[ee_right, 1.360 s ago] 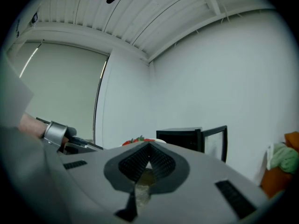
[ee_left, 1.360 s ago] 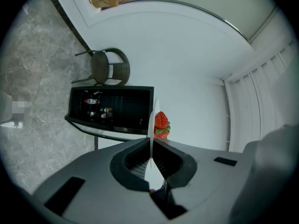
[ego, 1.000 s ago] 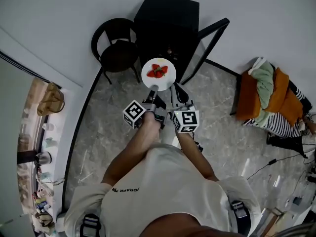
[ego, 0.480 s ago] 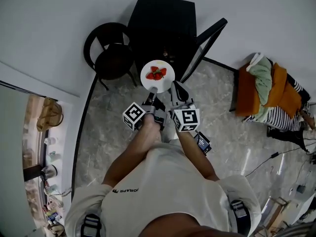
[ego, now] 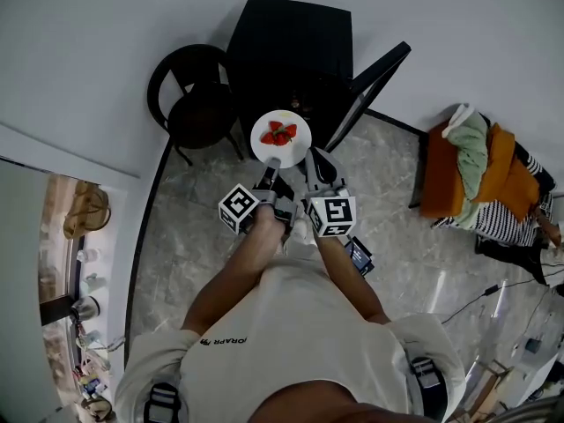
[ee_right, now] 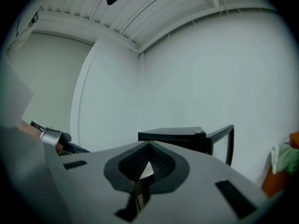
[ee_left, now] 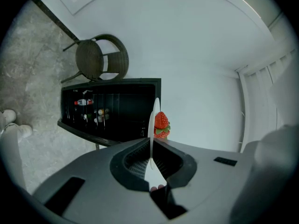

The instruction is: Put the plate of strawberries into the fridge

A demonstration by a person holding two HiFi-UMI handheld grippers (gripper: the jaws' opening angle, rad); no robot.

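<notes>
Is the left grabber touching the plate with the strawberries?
Touching. The left gripper pinches the plate by its rim; the left gripper view shows the plate edge-on between the closed jaws, with the strawberries on it.

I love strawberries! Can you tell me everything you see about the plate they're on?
The plate is round, white and smooth, with a thin edge. A few red strawberries with green tops sit near its middle. It is held roughly level in the air, in front of the open black fridge. The left gripper has its jaws shut on the near rim. Nothing else touches it.
</notes>
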